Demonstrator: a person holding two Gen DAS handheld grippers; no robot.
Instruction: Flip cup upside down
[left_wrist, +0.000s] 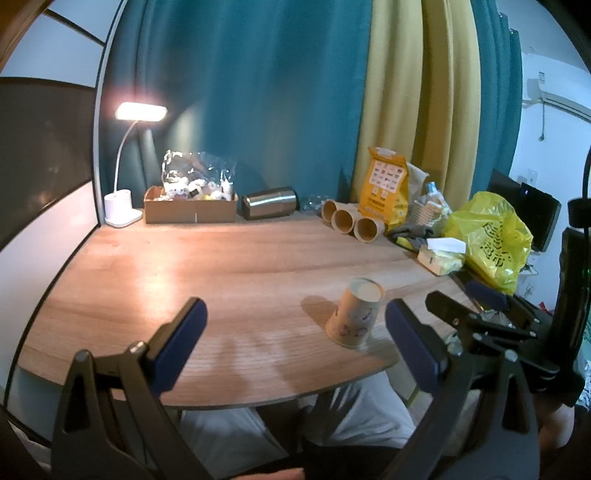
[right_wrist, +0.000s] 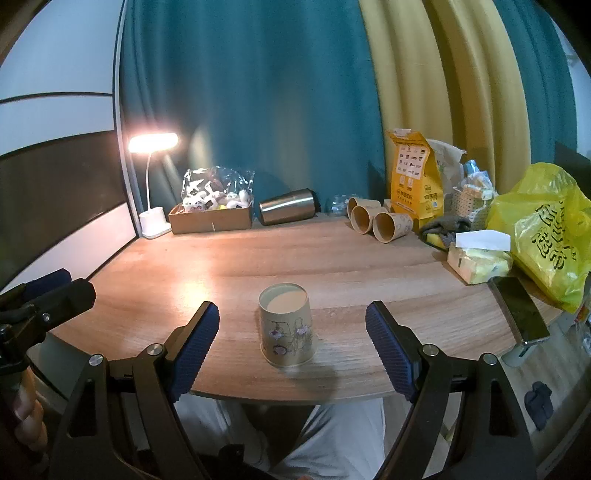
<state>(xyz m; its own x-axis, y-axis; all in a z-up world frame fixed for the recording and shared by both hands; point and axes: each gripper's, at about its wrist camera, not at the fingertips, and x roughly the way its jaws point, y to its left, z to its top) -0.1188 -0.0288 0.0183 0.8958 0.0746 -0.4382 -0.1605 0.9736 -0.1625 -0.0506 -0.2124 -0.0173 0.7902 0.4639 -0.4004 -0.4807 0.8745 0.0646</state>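
A printed paper cup (right_wrist: 286, 325) stands upside down, base up, near the front edge of the wooden table (right_wrist: 332, 258). My right gripper (right_wrist: 291, 328) is open and empty, its blue pads on either side of the cup and apart from it. In the left wrist view the cup (left_wrist: 354, 314) stands right of centre. My left gripper (left_wrist: 295, 325) is open and empty, left of the cup. The right gripper (left_wrist: 469, 295) shows at the right edge of that view.
At the back stand a lit desk lamp (right_wrist: 153, 184), a cardboard box of toys (right_wrist: 212, 218), a steel tumbler on its side (right_wrist: 288, 210), three paper cups lying down (right_wrist: 376, 219) and an orange bag (right_wrist: 413, 181). At the right lie a tissue pack (right_wrist: 478, 258), a phone (right_wrist: 521, 310) and a yellow plastic bag (right_wrist: 546, 236).
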